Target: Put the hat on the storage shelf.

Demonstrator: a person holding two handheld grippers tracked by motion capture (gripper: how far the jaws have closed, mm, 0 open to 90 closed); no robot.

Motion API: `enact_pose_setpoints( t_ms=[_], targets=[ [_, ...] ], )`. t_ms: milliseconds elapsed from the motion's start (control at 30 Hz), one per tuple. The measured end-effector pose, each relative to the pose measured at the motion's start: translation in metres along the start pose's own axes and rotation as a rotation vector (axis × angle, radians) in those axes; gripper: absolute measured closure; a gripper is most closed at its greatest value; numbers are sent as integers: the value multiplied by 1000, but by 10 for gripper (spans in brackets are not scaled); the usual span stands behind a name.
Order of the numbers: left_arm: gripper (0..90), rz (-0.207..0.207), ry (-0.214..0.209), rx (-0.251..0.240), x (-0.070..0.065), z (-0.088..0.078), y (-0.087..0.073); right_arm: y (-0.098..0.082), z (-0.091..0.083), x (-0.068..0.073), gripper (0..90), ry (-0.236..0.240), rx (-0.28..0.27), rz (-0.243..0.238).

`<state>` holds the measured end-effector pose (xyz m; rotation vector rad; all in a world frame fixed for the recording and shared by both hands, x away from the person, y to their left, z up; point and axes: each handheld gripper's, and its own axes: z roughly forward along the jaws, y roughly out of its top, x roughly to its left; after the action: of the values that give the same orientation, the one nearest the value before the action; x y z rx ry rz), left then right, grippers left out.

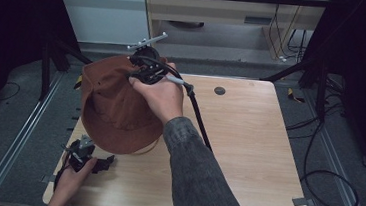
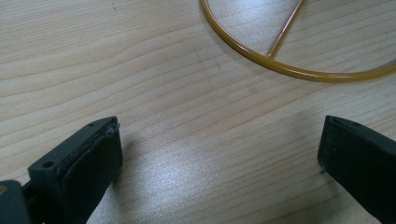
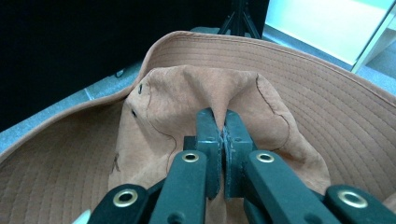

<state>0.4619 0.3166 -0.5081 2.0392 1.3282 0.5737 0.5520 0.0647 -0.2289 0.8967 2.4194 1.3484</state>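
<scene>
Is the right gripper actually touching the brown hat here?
Touching. In the right gripper view, the right gripper has its jaws shut on a pinched fold of the brown hat crown.

So the brown hat (image 1: 115, 107) is a soft bucket-style one in suede-looking fabric, with a wide brim stitched in concentric rows. It's hanging tilted over the left side of the table (image 1: 247, 154), far end up, near edge of the brim low by the tabletop. In the right gripper view its crown (image 3: 187, 102) is all crumpled and pinched into a fold, two little eyelet holes showing on its side, brim curving around behind. A thin yellow wire ring (image 2: 280, 65) with one straight spoke lies flat on the wood just below it.
</scene>
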Motion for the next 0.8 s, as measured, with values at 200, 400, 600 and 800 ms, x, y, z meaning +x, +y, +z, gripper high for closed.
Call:
enact_pose_setpoints(
  t_ms=[200,400,600,800],
  targets=[
    [0,0,0,0,0,0,0,-2,2,1,874,-2,5,-3],
    [0,0,0,0,0,0,0,-3,3,-1,862,-7,9,-2],
    [0,-1,0,0,0,0,0,-2,3,1,851,-20,23,-6],
    [0,0,0,0,0,0,0,-3,4,1,838,-24,23,-3]
  ],
)
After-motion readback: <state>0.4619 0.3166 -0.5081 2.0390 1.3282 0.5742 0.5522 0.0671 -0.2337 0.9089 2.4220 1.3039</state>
